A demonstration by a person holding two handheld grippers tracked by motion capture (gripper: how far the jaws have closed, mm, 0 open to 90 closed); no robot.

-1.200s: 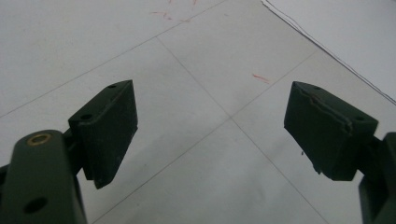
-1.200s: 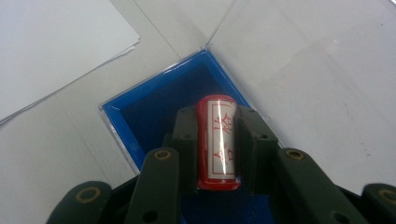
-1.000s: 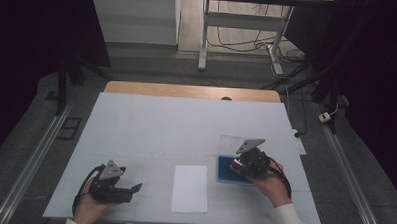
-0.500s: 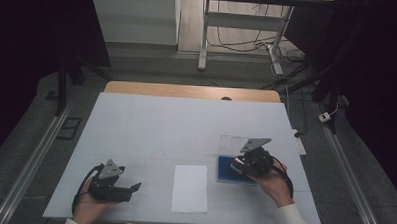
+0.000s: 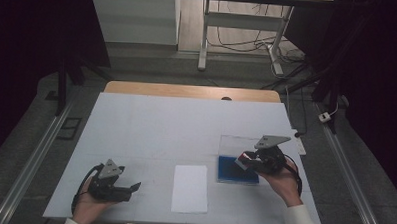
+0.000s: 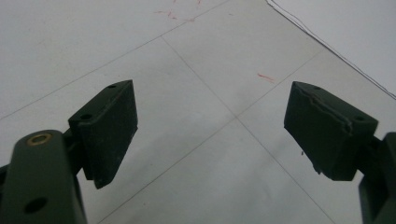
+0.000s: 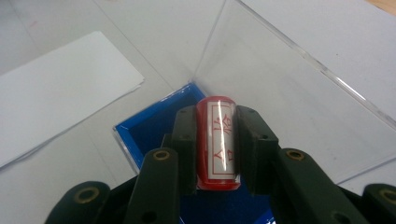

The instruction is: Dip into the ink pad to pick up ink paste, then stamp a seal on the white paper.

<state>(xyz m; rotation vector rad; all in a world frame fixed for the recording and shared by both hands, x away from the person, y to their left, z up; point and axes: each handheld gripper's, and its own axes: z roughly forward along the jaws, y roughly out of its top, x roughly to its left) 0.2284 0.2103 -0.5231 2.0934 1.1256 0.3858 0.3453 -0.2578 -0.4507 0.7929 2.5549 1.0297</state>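
High view overlooks the table (image 5: pixel 151 120); gripper views skim close above it.

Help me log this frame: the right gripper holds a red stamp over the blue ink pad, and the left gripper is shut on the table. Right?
Not quite. The left gripper is open, its jaws wide apart over the bare table, as the left gripper view shows. The right gripper does hold the red stamp over the blue ink pad.

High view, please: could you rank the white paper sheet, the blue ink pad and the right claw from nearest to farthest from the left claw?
1. White paper sheet: just right of the left claw, near the table's front edge.
2. Blue ink pad: beyond the sheet, right of centre, in its clear open case.
3. Right claw: over the pad, clamping a red stamp; barely farther than the pad.
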